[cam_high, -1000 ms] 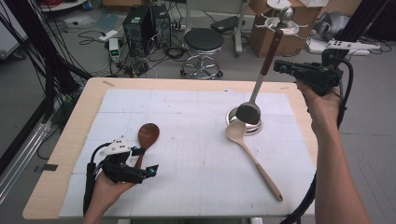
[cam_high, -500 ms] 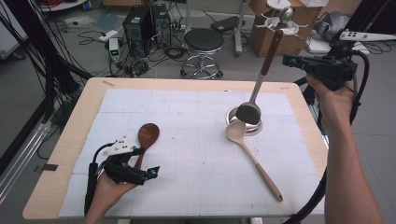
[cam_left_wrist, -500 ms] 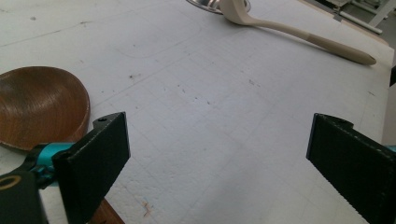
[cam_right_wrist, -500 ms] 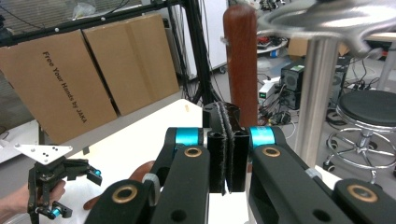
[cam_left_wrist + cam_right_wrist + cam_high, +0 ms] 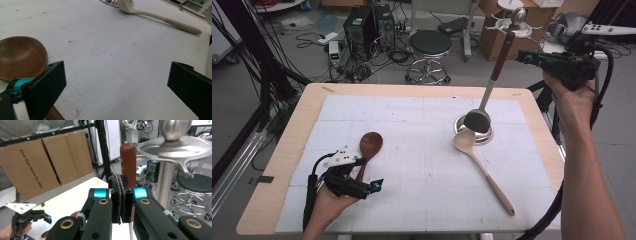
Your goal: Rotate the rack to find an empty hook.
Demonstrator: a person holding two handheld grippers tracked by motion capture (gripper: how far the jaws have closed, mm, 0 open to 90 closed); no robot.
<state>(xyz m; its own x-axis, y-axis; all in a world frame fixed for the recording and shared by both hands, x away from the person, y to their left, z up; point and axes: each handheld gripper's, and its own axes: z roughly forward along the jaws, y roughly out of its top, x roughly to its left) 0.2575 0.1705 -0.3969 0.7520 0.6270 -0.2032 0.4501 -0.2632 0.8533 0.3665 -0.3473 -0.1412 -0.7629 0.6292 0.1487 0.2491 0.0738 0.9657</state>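
Keep the right tool [image 5: 532, 56] pinched hard on the brown handle of the ladle [image 5: 486, 95], near its top end, since the long metal shaft and dark head hang far below the grip and will likely swing. Lift straight and slowly, with the wrist steady, until the head is well above the small metal bowl [image 5: 487, 136] at the right of the tabletop [image 5: 282, 165]. Mind the pale wooden spoon [image 5: 484, 170], whose head leans on that bowl's near rim and could be knocked. Leave the left tool [image 5: 116, 75] low at the near left, jaws spread wide with only bare mat between them. Just opened further, having let go of nothing visible there. Dark wooden spoon [image 5: 370, 145] flat on the mat just beside its left jaw, not gripped. Compared with a second ago: right hand and ladle higher and drawn further toward the right edge, the head now hanging just over the bowl rather than down in it. Left hand, both wooden spoons and bowl unmoved.
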